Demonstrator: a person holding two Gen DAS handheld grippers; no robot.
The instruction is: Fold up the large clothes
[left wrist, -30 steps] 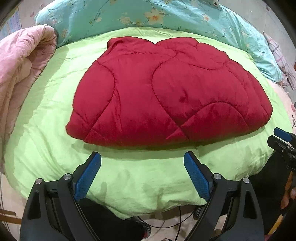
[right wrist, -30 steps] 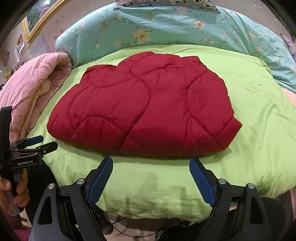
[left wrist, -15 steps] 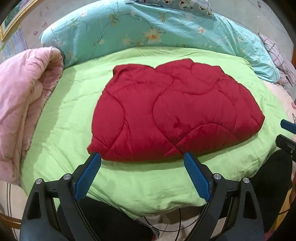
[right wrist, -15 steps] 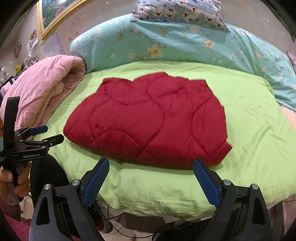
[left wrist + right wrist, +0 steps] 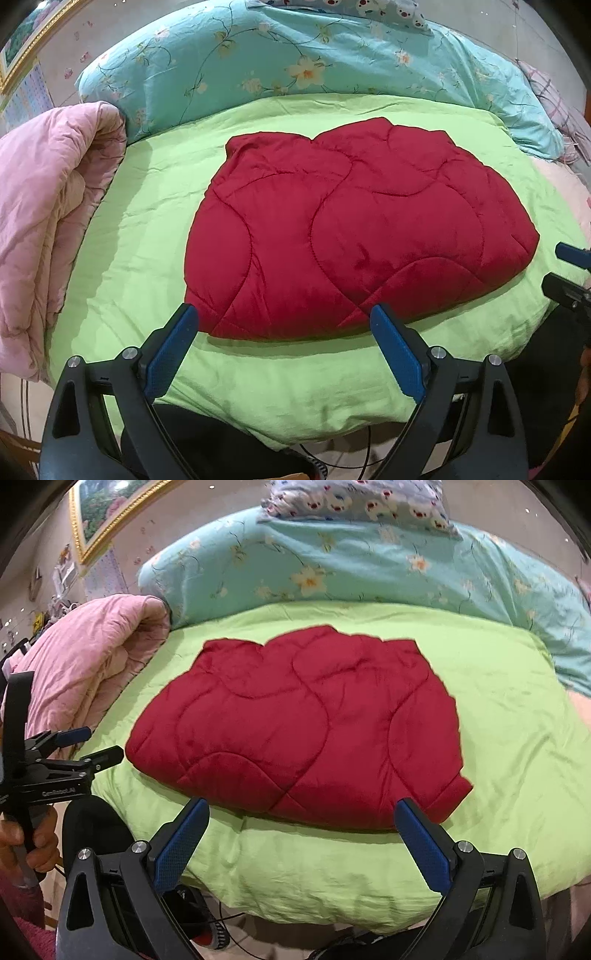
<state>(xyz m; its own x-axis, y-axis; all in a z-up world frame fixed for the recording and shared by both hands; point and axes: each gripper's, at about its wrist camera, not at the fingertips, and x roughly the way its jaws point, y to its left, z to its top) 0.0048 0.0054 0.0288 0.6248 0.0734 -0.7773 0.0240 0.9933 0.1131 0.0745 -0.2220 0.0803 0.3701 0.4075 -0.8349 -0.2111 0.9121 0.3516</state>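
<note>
A red quilted garment [image 5: 351, 236] lies folded and flat on the green bedsheet [image 5: 147, 229], its near edge toward me. In the left wrist view my left gripper [image 5: 282, 312] hangs open above the bed's front edge, just short of that near edge, with nothing between its blue pads. The right wrist view shows the same garment [image 5: 303, 731]. My right gripper [image 5: 301, 804] is there above the bed's front edge, its jaws opening wide and empty. The left gripper [image 5: 101, 743] also shows at the left of the right wrist view, held by a hand [image 5: 22, 845].
A rolled pink quilt [image 5: 48, 229] lies along the bed's left side. A teal floral duvet [image 5: 295, 66] and a patterned pillow [image 5: 354, 498] fill the back. A framed picture [image 5: 107, 513] hangs on the wall. Cables [image 5: 221, 930] lie on the floor under the bed's front edge.
Both grippers have risen and drawn back from the bed, so the garment looks smaller and farther off. The right jaws have spread wider. The garment has not moved.
</note>
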